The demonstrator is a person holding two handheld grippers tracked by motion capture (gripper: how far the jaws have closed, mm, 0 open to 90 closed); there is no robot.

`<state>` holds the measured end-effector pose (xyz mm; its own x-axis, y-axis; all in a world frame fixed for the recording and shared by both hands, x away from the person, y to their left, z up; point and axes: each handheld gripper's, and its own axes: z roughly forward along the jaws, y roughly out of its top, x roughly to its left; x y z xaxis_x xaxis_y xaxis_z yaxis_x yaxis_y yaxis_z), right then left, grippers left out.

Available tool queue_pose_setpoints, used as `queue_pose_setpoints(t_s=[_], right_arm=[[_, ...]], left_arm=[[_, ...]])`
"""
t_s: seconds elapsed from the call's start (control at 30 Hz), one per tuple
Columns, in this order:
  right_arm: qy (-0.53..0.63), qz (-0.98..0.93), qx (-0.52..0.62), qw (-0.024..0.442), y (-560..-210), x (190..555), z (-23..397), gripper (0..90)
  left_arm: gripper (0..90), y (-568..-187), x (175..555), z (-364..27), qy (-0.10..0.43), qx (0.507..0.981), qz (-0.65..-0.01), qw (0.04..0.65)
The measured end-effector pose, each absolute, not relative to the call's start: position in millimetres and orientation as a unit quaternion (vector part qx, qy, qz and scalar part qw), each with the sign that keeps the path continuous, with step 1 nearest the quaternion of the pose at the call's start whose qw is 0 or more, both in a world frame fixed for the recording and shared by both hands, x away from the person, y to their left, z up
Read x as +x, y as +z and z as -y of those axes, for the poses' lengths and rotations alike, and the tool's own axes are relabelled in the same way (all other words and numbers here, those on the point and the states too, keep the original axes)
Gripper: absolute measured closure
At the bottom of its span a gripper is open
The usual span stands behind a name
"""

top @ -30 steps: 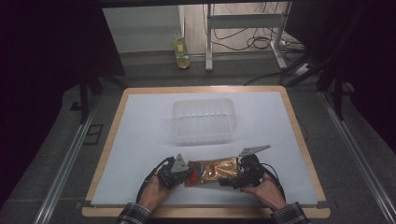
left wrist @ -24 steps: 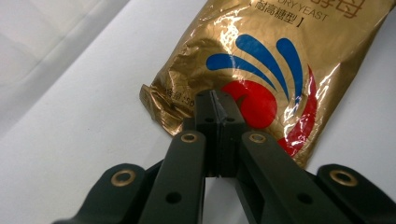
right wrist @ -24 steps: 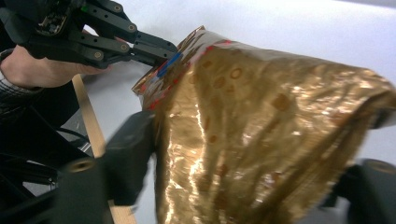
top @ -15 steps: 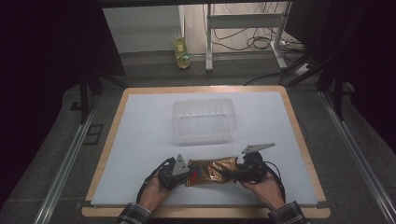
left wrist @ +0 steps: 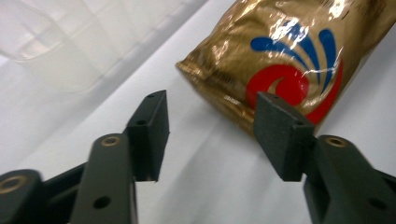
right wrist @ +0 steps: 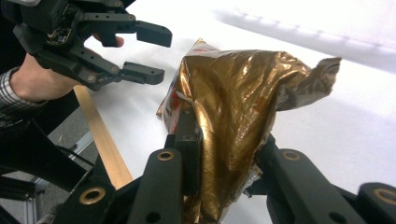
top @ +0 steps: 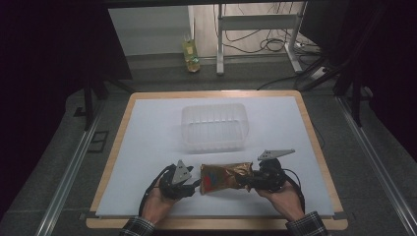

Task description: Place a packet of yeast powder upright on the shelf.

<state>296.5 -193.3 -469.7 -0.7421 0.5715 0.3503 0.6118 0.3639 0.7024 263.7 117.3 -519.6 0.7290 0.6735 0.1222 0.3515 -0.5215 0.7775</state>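
We see the right gripper with its fingers clenched on the crumpled end of the gold snack bag, the foil bunched between them and rising out beyond their tips. Its jaws have just been closing, with that end of the bag between them. In the high view the right gripper sits at the bag's right end, and the gold snack bag stretches leftward from it over the near part of the white tabletop.

The left gripper has its fingers released; its jaws have just been opening, and nothing lies between them. The bag's sealed end, with a red and blue logo, lies just past the fingertips and apart from them.

Beyond the bag stands a clear plastic container, well apart from both sets of fingers.

We cannot tell whether the bag's underside rests on the tabletop. The bag's lower edge is cut off behind the right fingers, and the container is blurred in the left gripper view.
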Motion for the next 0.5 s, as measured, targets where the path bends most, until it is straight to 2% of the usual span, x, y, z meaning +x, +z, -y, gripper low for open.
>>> queue_pose_setpoints(t_s=[0.03,0.5], right_arm=[[-0.435,0.825,-0.358,0.023,-470,296,193,72.9],[-0.429,0.823,-0.372,-0.008,-442,302,206,73.1]], left_arm=[[42.5,-519,263,-118,0.209,0.845,-0.305,0.386],[8.3,-513,250,-131,0.188,0.833,-0.327,0.405]])
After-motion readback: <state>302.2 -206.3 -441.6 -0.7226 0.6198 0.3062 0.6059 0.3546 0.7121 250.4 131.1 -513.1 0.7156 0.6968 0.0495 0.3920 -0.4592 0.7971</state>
